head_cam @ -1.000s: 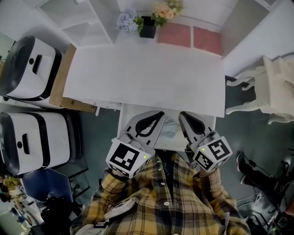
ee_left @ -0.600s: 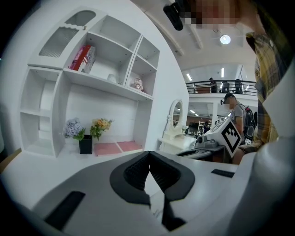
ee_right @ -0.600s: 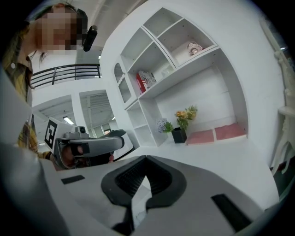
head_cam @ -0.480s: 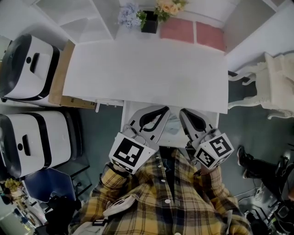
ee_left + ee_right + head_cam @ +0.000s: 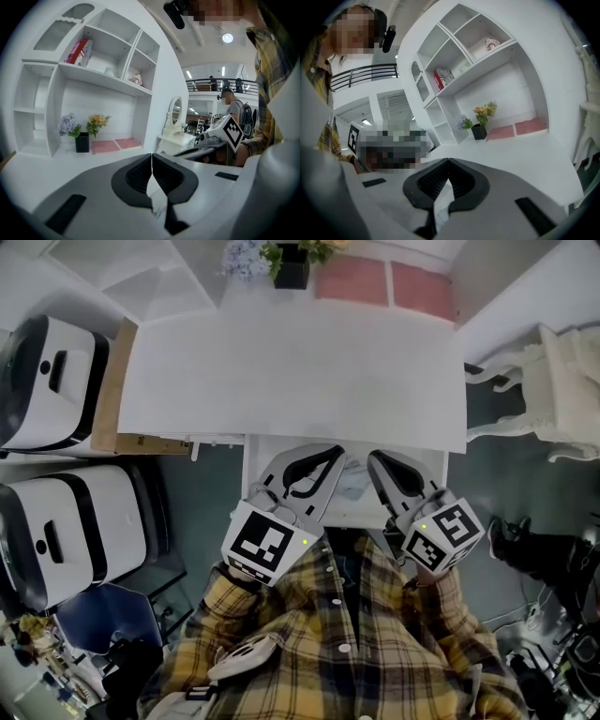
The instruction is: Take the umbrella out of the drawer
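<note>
1. Left gripper [image 5: 334, 456] and right gripper [image 5: 376, 458] both hang over the pulled-out drawer [image 5: 251, 474]. Each has its jaws pressed together on nothing, as the left gripper view [image 5: 151, 157] and the right gripper view [image 5: 448, 162] show.
2. No view shows the umbrella clearly. A pale bundle [image 5: 352, 487] lies inside the drawer, between the two grippers. It may be the folded umbrella, but it is too small and too covered to say for sure.
3. Judged as a folded umbrella, it should be light and stiff along its shaft, with soft canopy cloth that slides under the pads. Pinching the cloth alone would likely slip or bunch.
4. The best hold is probably the handle. Otherwise, grip across the middle of the roll, where the ribs back the cloth, and lift it level so neither end catches the drawer's wall.
5. Either gripper must spread its jaws before it goes down into the drawer.
6. Above the drawer runs the white desk [image 5: 291, 371], its front edge overhanging the drawer's back part.
7. Far beyond the drawer, at the desk's rear, stand a flower pot [image 5: 292, 273] and two pink mats [image 5: 352, 279].
8. Left of the drawer sit white machines [image 5: 56, 521]. Well to its right stands a white chair [image 5: 562, 390].
</note>
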